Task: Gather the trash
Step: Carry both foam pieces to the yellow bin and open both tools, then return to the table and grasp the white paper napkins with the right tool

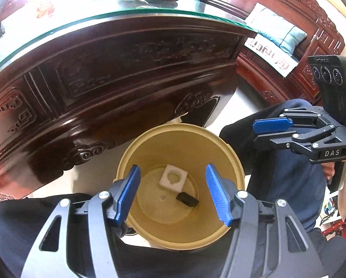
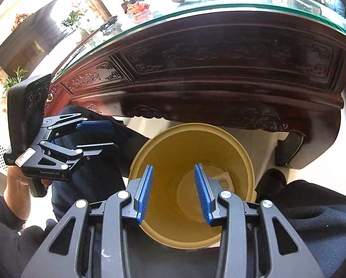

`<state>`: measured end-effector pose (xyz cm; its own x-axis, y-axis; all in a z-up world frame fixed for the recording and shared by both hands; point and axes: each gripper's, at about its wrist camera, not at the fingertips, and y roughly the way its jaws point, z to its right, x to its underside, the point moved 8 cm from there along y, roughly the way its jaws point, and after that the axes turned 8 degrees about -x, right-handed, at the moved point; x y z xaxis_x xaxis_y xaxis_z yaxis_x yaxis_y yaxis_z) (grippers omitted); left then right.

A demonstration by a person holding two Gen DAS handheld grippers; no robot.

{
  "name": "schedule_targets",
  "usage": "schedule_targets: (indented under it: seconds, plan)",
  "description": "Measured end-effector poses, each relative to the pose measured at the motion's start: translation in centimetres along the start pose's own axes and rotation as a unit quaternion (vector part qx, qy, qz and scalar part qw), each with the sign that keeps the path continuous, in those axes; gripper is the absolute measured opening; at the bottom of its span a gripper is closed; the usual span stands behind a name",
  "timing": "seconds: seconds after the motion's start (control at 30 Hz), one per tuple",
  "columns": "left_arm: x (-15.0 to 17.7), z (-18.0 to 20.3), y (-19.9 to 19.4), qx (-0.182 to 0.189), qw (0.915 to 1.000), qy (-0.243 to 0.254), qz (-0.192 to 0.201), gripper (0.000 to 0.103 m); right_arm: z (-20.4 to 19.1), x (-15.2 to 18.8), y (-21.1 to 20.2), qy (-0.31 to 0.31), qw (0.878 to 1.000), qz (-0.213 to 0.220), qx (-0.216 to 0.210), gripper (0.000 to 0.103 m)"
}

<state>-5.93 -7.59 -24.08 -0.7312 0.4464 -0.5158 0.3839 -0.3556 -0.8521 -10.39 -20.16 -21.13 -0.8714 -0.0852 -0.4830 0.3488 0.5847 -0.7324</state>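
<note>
At the bottom of the yellow bin (image 1: 228, 155) lie two scraps: a white square foam piece (image 1: 173, 180) with a round hole through it, and just beside it, toward the near side, a small black block (image 1: 187, 199). They rest close together on the bin's round floor, seemingly apart, though the gap is too small to be sure. Both sit well below the left gripper (image 1: 173, 193), which hangs over the bin's mouth with its blue pads (image 1: 215, 192) spread to either side of them and nothing caught between (the foam shows in the space between the fingers only because the camera looks straight down past them).

From the right wrist view the same bin (image 2: 163, 143) appears under the right gripper (image 2: 174, 193), whose jaws stand parted and empty; only a pale corner of the foam (image 2: 226, 177) peeks past its right finger, and the black block is hidden there.

Each gripper shows in the other's view, held in a hand (image 2: 17, 183) beside the bin.

Behind the bin rises a dark carved wooden table (image 1: 126, 69) with a glass top (image 1: 149, 11), and the person's dark-clothed knees flank the bin.
</note>
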Motion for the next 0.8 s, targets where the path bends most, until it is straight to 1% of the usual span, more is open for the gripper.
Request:
schedule_targets:
  seconds: [0.17, 0.33, 0.47, 0.6, 0.73, 0.8]
  plan:
    - [-1.4, -0.7, -0.5, -0.002, 0.9999, -0.008, 0.009, 0.059, -0.1, -1.3, -0.3, -0.001, 1.000, 0.008, -0.008, 0.037]
    - [-4.3, -2.1, -2.2, -0.011, 0.9989, -0.016, 0.041, 0.059, -0.7, -4.3, -1.5, -0.015, 0.999, 0.033, -0.011, 0.037]
    - [-7.7, -3.6, -4.0, -0.024, 0.9968, -0.023, 0.073, 0.059, -2.0, -8.2, -2.9, -0.045, 0.997, 0.060, -0.012, 0.037]
    - [-11.6, -5.1, -6.0, -0.038, 0.9928, -0.036, 0.108, 0.059, -2.9, -12.5, -4.2, -0.065, 0.994, 0.086, -0.014, 0.037]
    - [-15.5, -6.1, -7.5, -0.053, 0.9888, -0.031, 0.136, 0.059, -3.3, -16.8, -5.1, -0.074, 0.991, 0.109, -0.019, 0.037]
    - [-17.1, -6.7, -7.9, -0.064, 0.9867, -0.028, 0.146, 0.059, -3.0, -18.4, -5.3, -0.074, 0.990, 0.116, -0.015, 0.037]
